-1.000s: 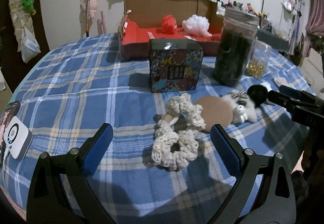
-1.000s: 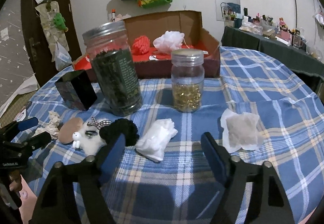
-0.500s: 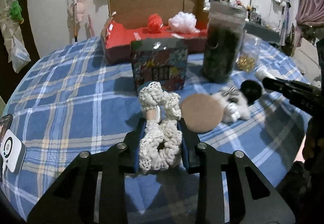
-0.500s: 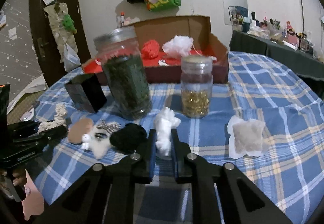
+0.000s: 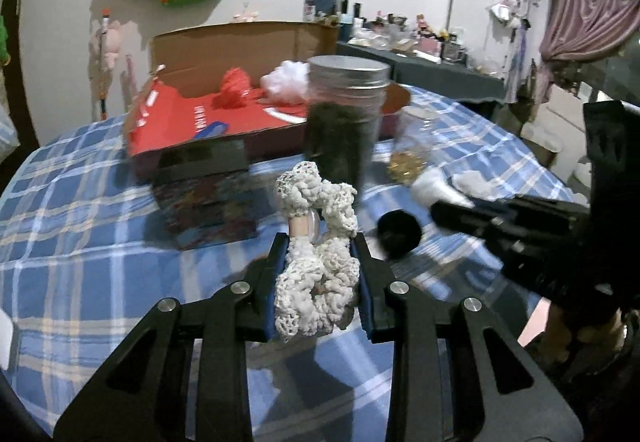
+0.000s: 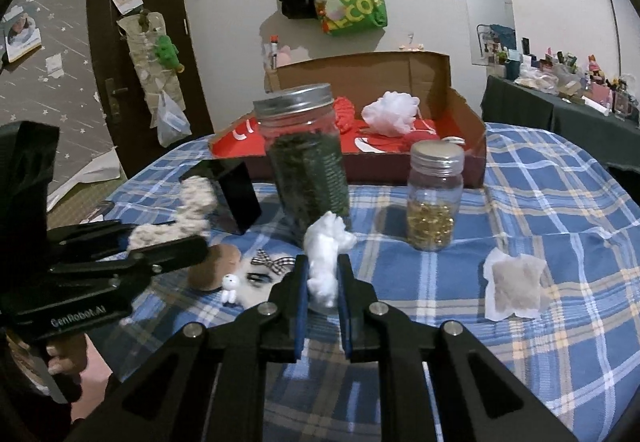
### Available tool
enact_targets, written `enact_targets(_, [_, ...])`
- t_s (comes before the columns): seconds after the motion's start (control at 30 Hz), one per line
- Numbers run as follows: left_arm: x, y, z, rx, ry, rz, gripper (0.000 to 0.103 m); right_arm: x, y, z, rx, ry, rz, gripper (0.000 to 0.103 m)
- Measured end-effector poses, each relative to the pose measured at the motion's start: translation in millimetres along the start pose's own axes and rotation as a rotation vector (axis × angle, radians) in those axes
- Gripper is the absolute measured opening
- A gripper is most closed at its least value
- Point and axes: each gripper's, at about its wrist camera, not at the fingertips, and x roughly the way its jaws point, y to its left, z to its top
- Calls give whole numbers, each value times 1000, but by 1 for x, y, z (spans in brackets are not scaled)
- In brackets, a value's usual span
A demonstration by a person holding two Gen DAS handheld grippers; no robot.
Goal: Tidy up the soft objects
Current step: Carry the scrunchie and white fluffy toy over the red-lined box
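Observation:
My left gripper (image 5: 320,282) is shut on a cream crochet scrunchie (image 5: 320,274) and holds it above the blue plaid table. It also shows in the right wrist view (image 6: 176,230). My right gripper (image 6: 322,282) is shut on a white soft wad (image 6: 326,258), lifted off the cloth. The open cardboard box (image 6: 460,110) with a red lining stands at the back and holds a red pouf (image 5: 234,88) and a white pouf (image 6: 390,118). A black pompom (image 5: 400,234), a white plush clip (image 6: 240,282) and a tan round pad (image 6: 216,266) lie on the table.
A tall jar of dark leaves (image 6: 306,158), a small jar of yellow capsules (image 6: 434,198) and a patterned tin box (image 5: 208,194) stand between the grippers and the cardboard box. A tea-bag-like sachet (image 6: 514,288) lies at the right.
Both grippers went from open to shut, the left on the scrunchie, the right on the white wad, and both have lifted their objects off the table.

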Motion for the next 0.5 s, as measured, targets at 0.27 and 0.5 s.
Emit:
enact_targets(0.27, [6,-9,5,4,8,-24,28,0,1,0,5,0,8,14])
enact_targets(0.5, [7,-1,3,-25,14,8,28,-4,-7,0,19,-7,-15,14])
